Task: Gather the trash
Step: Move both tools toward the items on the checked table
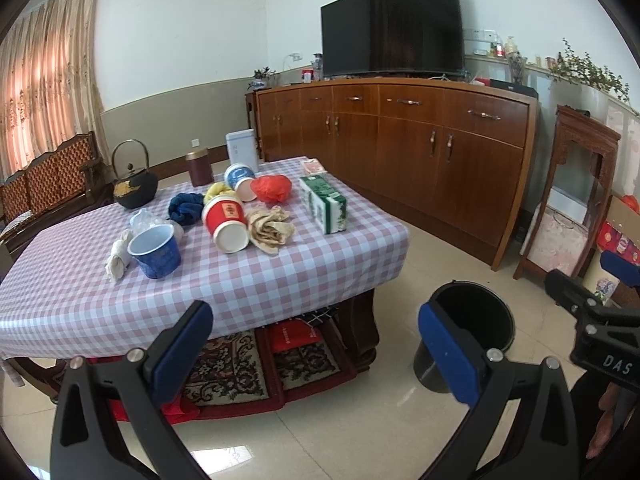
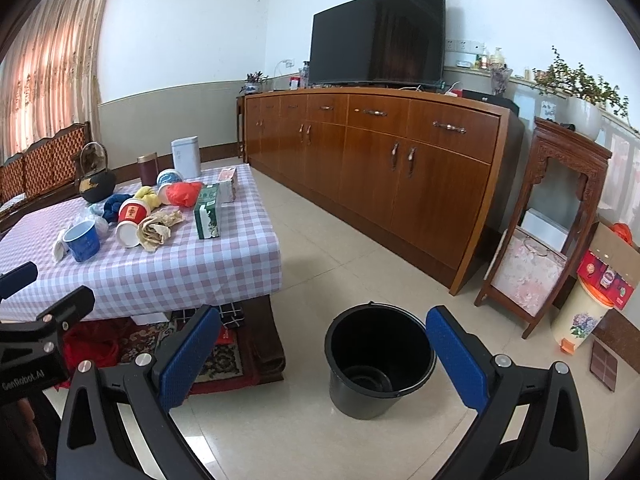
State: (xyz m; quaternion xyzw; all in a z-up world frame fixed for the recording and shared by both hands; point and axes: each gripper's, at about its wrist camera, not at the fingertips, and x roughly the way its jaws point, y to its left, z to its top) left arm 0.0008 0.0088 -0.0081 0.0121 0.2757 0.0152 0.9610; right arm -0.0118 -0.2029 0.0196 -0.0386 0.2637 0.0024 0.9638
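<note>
A low table with a checked cloth (image 1: 280, 280) (image 2: 180, 268) holds trash: a blue paper cup (image 1: 155, 251) (image 2: 82, 239), a tipped red-and-white cup (image 1: 225, 222) (image 2: 131, 222), a crumpled beige paper (image 1: 270, 228) (image 2: 158, 229), a red plastic bag (image 1: 273, 188) (image 2: 183, 193), a blue cloth (image 1: 185, 207) and a white wad (image 1: 117, 260). A black bucket (image 2: 378, 362) (image 1: 476, 320) stands empty on the floor to the table's right. My left gripper (image 1: 316, 356) is open and empty, in front of the table. My right gripper (image 2: 324, 360) is open and empty, near the bucket.
A green tissue box (image 1: 324, 203) (image 2: 208, 210), a black iron teapot (image 1: 134, 188), a maroon tin (image 1: 199, 168) and a white tin (image 1: 240, 148) also stand on the table. A long wooden sideboard (image 2: 380, 168) with a TV lines the far wall. A wooden stand (image 2: 548, 232) is right.
</note>
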